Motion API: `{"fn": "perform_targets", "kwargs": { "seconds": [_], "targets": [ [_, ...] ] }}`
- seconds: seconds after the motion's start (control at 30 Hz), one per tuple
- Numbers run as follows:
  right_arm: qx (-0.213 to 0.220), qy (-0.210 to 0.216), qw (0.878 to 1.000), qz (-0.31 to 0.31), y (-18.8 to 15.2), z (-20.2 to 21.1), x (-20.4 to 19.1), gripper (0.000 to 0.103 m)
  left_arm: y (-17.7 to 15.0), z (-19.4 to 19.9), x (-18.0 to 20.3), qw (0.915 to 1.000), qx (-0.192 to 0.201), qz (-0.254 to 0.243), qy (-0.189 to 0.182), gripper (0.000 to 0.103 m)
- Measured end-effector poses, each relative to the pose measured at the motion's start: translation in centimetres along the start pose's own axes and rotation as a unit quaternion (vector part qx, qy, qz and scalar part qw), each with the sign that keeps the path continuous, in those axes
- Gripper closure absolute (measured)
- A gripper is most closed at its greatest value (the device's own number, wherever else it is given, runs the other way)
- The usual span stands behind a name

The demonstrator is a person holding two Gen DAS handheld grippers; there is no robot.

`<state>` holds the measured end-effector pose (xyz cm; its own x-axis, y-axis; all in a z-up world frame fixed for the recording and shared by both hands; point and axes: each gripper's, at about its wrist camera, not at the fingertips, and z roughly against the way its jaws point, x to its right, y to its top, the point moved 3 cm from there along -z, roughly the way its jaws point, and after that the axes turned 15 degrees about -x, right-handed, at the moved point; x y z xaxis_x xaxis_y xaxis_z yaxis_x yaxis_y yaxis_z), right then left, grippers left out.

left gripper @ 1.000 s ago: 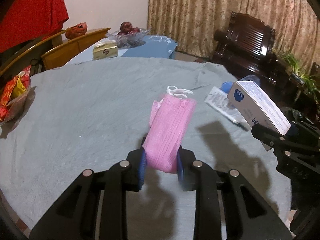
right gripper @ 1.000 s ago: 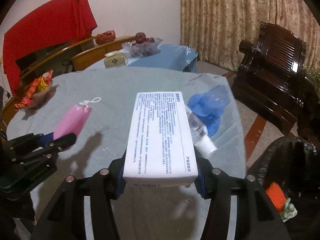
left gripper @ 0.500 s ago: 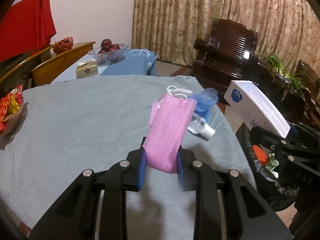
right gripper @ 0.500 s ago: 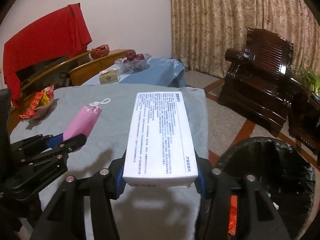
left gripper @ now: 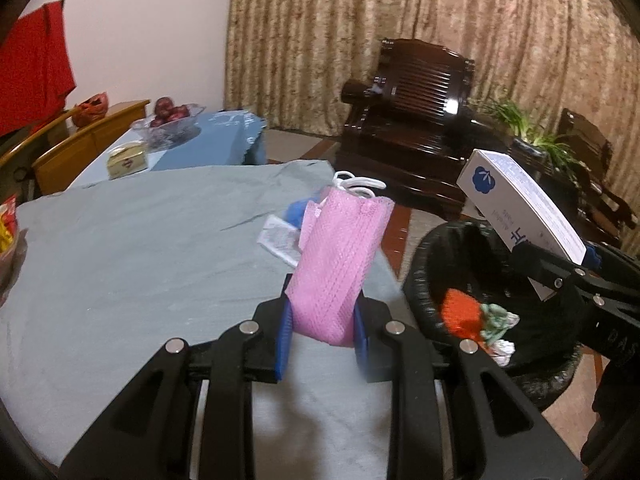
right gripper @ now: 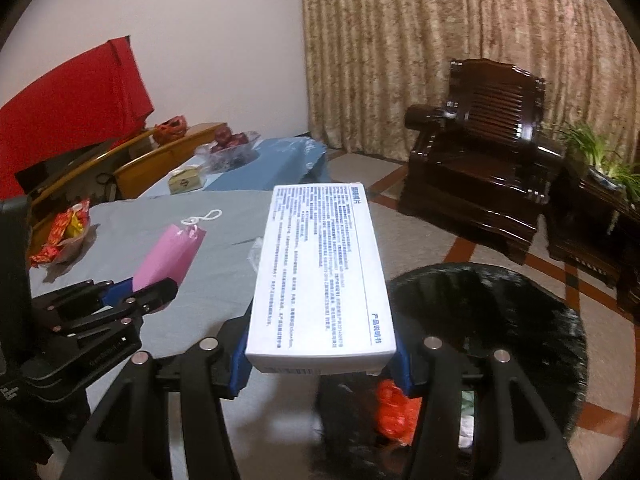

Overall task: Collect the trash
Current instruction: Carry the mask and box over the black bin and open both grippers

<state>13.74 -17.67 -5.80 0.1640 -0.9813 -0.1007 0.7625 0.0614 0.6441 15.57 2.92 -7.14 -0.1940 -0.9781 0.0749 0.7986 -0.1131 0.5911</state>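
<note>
My left gripper point(left gripper: 320, 328) is shut on a pink face mask point(left gripper: 340, 256) with white ear loops, held above the table's right edge; it also shows in the right wrist view point(right gripper: 168, 256). My right gripper point(right gripper: 320, 364) is shut on a white printed box point(right gripper: 320, 272), held over the near rim of the black-lined trash bin point(right gripper: 520, 320). The box point(left gripper: 520, 208) and bin point(left gripper: 460, 264) also show at right in the left wrist view. Orange and white trash point(left gripper: 460, 312) lies inside the bin.
A grey-clothed table point(left gripper: 140, 240) holds a blue glove and a small white bottle point(left gripper: 280, 236) near its right edge, and a snack bowl point(right gripper: 64, 236) at left. A dark wooden armchair point(left gripper: 416, 120) stands beyond the bin. A fruit bowl point(left gripper: 172, 116) sits on the far blue table.
Both grippers have swung right with their loads, from over the table toward the bin. The box now hangs over the bin's rim. Both grips are unchanged.
</note>
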Motion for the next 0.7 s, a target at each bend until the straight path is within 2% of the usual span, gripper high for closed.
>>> {"fn": "perform_targets", "kwargs": {
  "seconds": [0.3,0.7],
  "targets": [
    [0.005,-0.040,0.998,-0.045,-1.8,1.7,6.5,0.049,0.8,-0.8,5.8,0.9984,0.002,-0.050,-0.028,0.079],
    [-0.001,-0.077,0.993,-0.084,-4.0,2.6,13.2,0.049,1.2,-4.0,13.8,0.9925,-0.010,-0.105,-0.062,0.079]
  ]
}}
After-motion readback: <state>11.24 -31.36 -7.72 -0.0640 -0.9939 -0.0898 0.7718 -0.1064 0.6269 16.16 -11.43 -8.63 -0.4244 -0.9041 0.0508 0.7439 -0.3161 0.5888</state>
